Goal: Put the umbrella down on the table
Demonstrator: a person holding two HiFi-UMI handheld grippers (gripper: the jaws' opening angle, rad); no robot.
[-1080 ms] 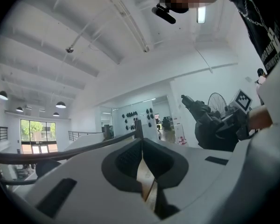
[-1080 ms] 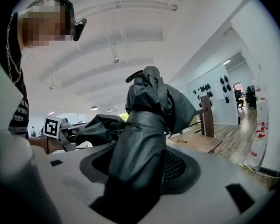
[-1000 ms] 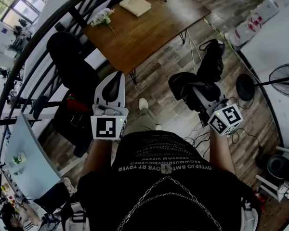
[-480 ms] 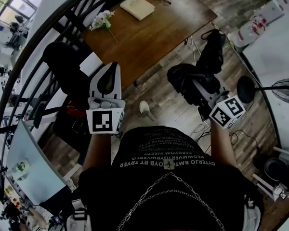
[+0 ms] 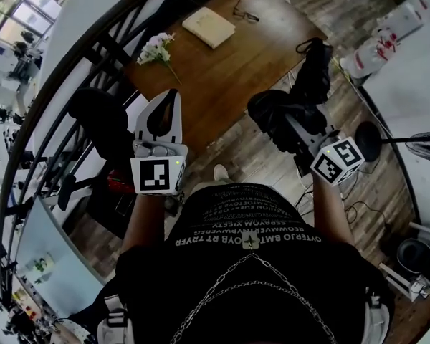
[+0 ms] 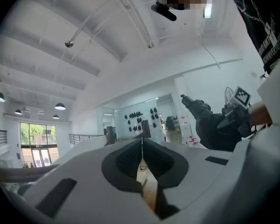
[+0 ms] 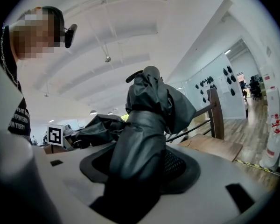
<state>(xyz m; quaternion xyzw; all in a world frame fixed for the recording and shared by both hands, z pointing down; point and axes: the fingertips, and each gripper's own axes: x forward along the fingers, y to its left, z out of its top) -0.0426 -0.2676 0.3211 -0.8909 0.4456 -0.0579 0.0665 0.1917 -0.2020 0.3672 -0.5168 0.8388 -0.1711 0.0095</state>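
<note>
A folded black umbrella [image 5: 301,95] is clamped in my right gripper [image 5: 292,129], which is shut on its bunched fabric [image 7: 142,129]. The umbrella's far end with its strap [image 5: 314,49] hangs over the near right edge of the wooden table [image 5: 229,63]. My left gripper [image 5: 166,102] is held beside it on the left, over the table's near edge. Its pads [image 6: 130,160] meet with nothing between them. From the left gripper view the umbrella [image 6: 210,120] shows at the right.
On the table lie a book [image 5: 209,27], a small bunch of white flowers [image 5: 156,49] and glasses [image 5: 245,11]. A black chair [image 5: 100,117] stands left of the table by a dark railing. A floor fan [image 5: 387,131] and a white bag [image 5: 376,45] are at the right.
Both grippers have moved forward together towards the wooden table. The umbrella's far end has gone from over the floor to over the table's edge.
</note>
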